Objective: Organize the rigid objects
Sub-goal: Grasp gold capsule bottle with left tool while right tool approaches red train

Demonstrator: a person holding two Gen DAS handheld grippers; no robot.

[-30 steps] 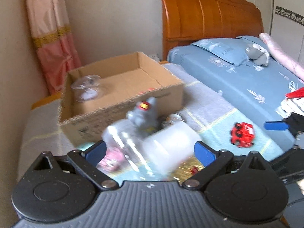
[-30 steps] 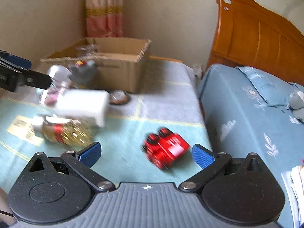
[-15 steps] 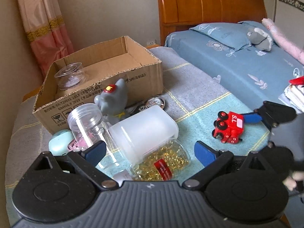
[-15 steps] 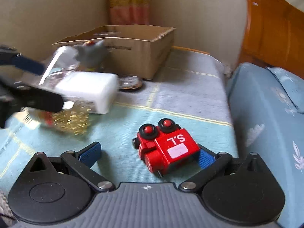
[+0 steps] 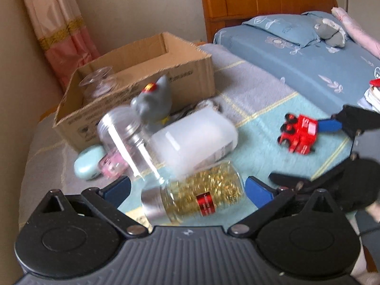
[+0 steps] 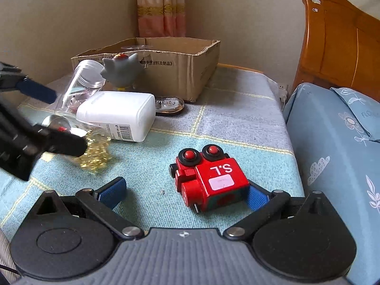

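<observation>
Checked blue-and-grey cloth covers the surface (image 6: 237,109), which stands beside a bed with a wooden headboard (image 6: 337,42). Toward the curtain sits an open cardboard box (image 6: 180,71), the landmark here. Just in front of the box stand a grey bird figure (image 6: 121,71) and a clear empty jar (image 6: 83,80), tipped over; a white plastic container (image 6: 118,114) lies in front of those. Nearer still lies a capsule bottle (image 5: 197,194) on its side, between the pads of the left tongs (image 5: 187,190), whose jaws have just been opening and stand spread, not touching it. Farther from the box lies a red toy truck (image 6: 209,178); the right tongs (image 6: 182,192) are spread, one pad beside it.
</observation>
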